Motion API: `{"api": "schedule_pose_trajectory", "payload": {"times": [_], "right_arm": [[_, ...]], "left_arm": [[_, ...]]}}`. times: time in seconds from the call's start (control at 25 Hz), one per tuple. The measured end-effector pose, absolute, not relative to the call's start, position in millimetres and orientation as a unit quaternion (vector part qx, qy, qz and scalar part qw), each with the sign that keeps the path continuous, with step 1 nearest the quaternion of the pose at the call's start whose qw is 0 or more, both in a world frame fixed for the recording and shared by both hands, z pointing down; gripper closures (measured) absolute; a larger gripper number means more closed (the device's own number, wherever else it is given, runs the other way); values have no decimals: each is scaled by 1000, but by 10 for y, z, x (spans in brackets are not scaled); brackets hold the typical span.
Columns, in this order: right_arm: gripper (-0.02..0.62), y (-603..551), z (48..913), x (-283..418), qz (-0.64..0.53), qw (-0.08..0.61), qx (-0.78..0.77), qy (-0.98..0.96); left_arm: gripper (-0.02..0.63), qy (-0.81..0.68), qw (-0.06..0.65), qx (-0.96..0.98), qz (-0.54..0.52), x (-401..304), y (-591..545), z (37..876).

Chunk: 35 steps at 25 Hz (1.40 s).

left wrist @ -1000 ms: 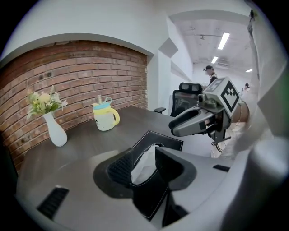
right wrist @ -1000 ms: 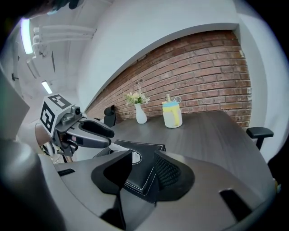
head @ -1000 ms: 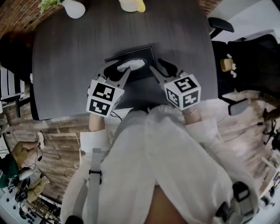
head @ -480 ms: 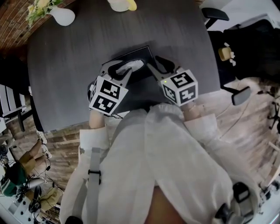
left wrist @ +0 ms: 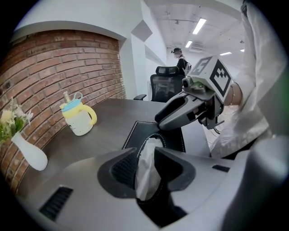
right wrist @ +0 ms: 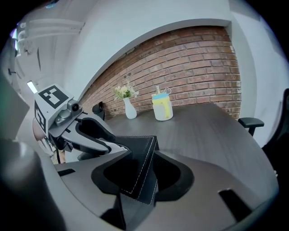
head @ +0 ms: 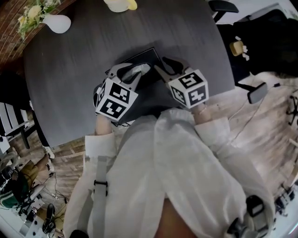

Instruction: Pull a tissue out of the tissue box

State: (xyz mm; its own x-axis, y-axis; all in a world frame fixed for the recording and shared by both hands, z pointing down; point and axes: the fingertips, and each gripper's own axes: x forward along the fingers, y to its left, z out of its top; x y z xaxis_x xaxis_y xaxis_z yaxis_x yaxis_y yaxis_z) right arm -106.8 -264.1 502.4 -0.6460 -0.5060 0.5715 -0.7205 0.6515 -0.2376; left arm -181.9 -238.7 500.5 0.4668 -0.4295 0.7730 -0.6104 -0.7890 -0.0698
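Observation:
A black tissue box (head: pixel 148 56) lies on the dark table (head: pixel 70 69) near its front edge. A white tissue (left wrist: pixel 147 171) rises from the box's oval slot (left wrist: pixel 159 136), and my left gripper (left wrist: pixel 145 158) is shut on it. In the head view the left gripper (head: pixel 132 70) sits over the box's left half. My right gripper (right wrist: pixel 143 158) is shut on the near corner of the tissue box (right wrist: pixel 135 153), and the head view shows the right gripper (head: pixel 164 66) at the box's right side. Each gripper appears in the other's view.
A yellow lidded cup (left wrist: pixel 79 119) and a white vase with flowers (left wrist: pixel 29 154) stand at the far side of the table by the brick wall. Black office chairs (head: pixel 223 5) stand to the right of the table. The person's white clothing fills the near part of the head view.
The head view has swung, so the table sits more to the left. The tissue now lies between the left jaws, where earlier it showed just past their tips. The right gripper stays at the box.

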Motion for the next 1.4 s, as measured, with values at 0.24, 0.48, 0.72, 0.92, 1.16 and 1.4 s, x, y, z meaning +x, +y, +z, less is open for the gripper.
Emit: {"api": "schedule_pose_trajectory", "payload": {"times": [0.24,0.48,0.72,0.92,1.16,1.4], "right_arm": [[468,-2653,5049,-1062,241,234,345,-876],[476,-2653,5047,-1080,249,233,345,-874],[477,-2638,5058,-1063,241,236,345,-876],[477,-2642,5056,-1063,238,232,345,-878],[477,-2634,5056,-1062,228,239,342,-879],[477,-2623,5056,-1061,221,246,340,-881]], "left_arm": [[565,-311,100,848,417,-1802,-2456,5022],[595,-328,110,846,406,-1859,-2517,4976],[597,-337,114,844,400,-1860,-2497,4955],[598,-361,107,842,385,-1871,-2512,4874],[598,-396,115,845,340,-1907,-2514,4698],[598,-413,132,849,302,-1950,-2541,4537]]}}
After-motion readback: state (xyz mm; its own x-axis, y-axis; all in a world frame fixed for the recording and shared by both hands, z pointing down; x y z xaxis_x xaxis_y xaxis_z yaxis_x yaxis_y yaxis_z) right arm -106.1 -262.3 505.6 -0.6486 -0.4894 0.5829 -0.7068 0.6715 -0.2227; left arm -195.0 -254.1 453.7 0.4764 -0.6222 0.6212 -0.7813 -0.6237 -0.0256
